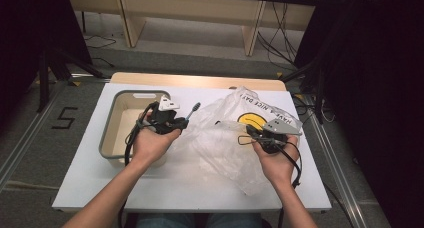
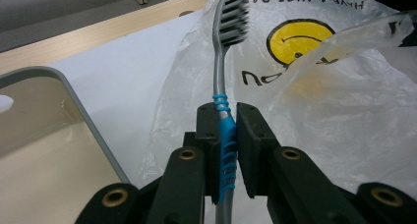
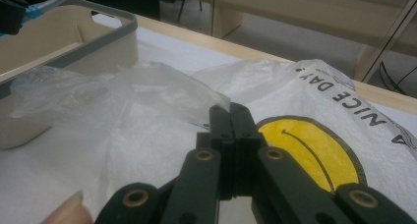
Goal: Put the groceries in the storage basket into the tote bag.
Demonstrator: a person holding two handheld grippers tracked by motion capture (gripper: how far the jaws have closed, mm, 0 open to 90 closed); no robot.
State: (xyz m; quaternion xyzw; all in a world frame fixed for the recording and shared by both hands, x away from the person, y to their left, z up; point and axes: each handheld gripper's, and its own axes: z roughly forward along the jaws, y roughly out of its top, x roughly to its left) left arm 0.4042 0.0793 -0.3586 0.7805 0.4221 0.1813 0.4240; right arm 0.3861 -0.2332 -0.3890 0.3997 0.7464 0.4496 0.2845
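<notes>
Toothbrush [image 2: 223, 111] is clamped by its blue grip in my left gripper [image 2: 227, 130], bristles pointing up and away, held above the table between the bin [image 2: 88, 130] and the plastic bag [image 2: 339, 116]. My right gripper [image 3: 230, 117] is squeezed fully together on a fold of that bag, just beside the yellow smiley face [image 3: 314, 150]. Farther back, the bin sits on the white table [image 1: 200, 188].

- A tub [image 1: 114, 119] sits on the left part of the table [image 1: 200, 193], near its far edge.
- A plastic bag [image 1: 225, 138] lies on the table right of the tub, spreading to the right edge.
- A toothbrush [image 2: 223, 86] stands between tub and bag, clamped in the left gripper [image 1: 167, 119], bristles above the bag's near-left edge.
- The right gripper [image 3: 230, 117] pinches a fold of the bag.
</notes>
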